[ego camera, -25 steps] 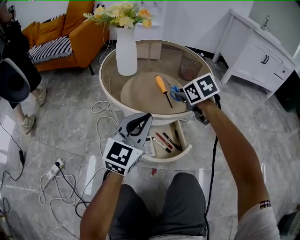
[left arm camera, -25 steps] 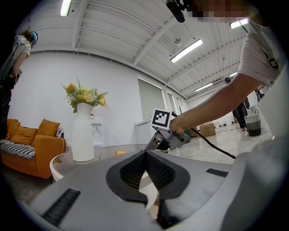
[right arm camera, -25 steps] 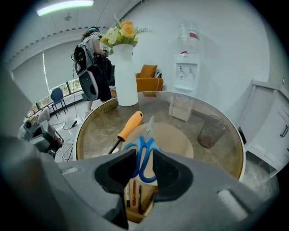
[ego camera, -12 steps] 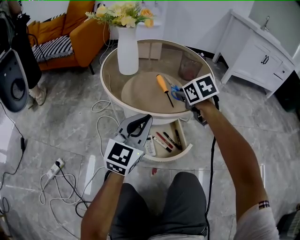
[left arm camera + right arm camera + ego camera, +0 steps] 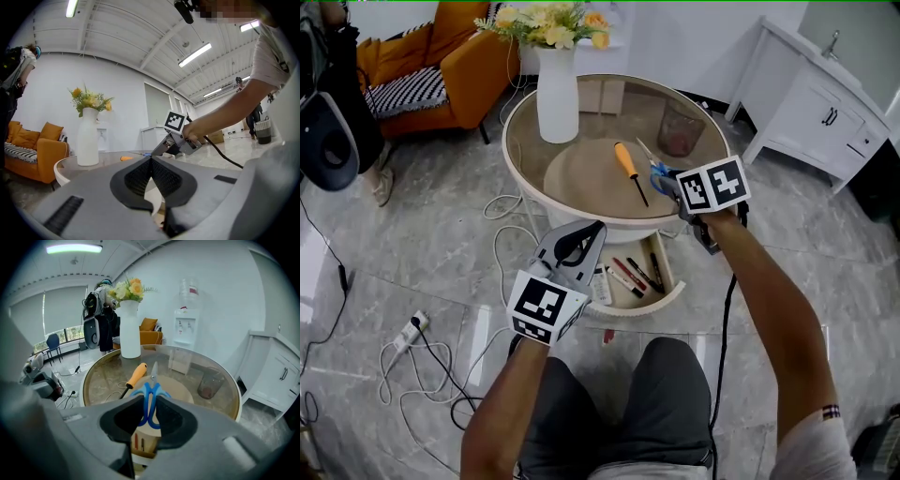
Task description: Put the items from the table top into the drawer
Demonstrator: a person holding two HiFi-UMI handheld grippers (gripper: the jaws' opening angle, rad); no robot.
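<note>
- Grip first: my right claw (image 5: 150,399) was clenched on the blue handles of the scissors (image 5: 153,384). Its jaws had just been closing, and the handle loops sat squeezed between the pads with the blades pointing away from me.
- I judged the handles to be the sensible hold. They were the bulkiest part, and taking them put the sharp end out ahead of the claw, away from the pads.
- The claw angled down over the right side of the round glass surface (image 5: 511,131), where the scissors were. I could not tell whether they rested on the glass or were just off it.
- Just left of them the orange-handled screwdriver (image 5: 624,159) lay flat on the surface, untouched, so I took it as the next item to fetch.
- The white vase (image 5: 557,98) of flowers stood upright at the far left side, well apart from the tools. I read it as decoration rather than something to stow.
- The drawer (image 5: 670,298) stood pulled out below the near edge of the surface, open toward me and already holding pens and a small white item. It was ready to take the scissors with only a short carry down.
- My left claw (image 5: 151,160) was clenched on nothing, pads together. It was held level just beside the drawer's left end, parked there, I'd say, to be out of the way of the drop.
</note>
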